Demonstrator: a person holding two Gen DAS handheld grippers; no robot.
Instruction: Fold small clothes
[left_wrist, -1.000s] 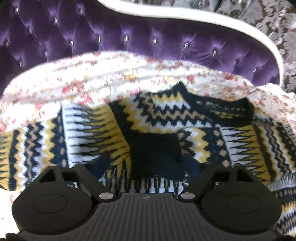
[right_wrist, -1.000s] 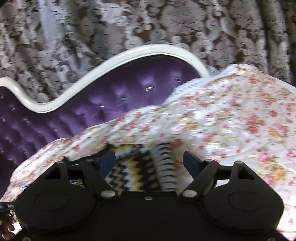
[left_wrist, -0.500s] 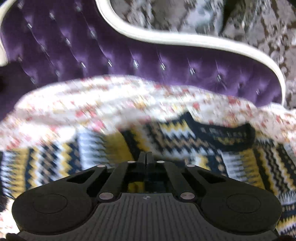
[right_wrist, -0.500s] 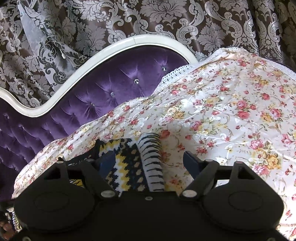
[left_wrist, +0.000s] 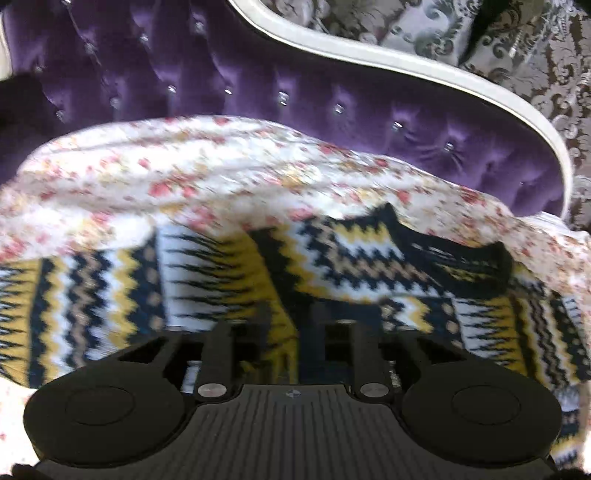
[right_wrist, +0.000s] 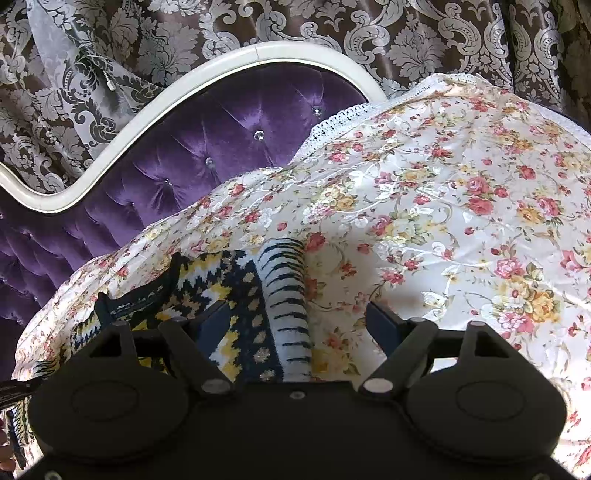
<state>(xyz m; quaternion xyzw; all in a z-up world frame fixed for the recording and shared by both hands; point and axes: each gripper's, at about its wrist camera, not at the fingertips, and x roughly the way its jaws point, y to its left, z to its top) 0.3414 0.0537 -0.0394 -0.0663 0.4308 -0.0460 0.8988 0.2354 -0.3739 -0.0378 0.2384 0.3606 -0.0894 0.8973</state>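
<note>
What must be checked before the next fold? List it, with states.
1. Left gripper gripping the sweater: cannot tell; the jaws stand close together with fabric between them, but the picture is blurred.
2. Right gripper open: ok.
3. Striped edge between the right jaws: ok.
4. Collar in view: ok.
5. Sweater on the bedspread: ok.
6. Left view sharp: not ok, motion blur.
</note>
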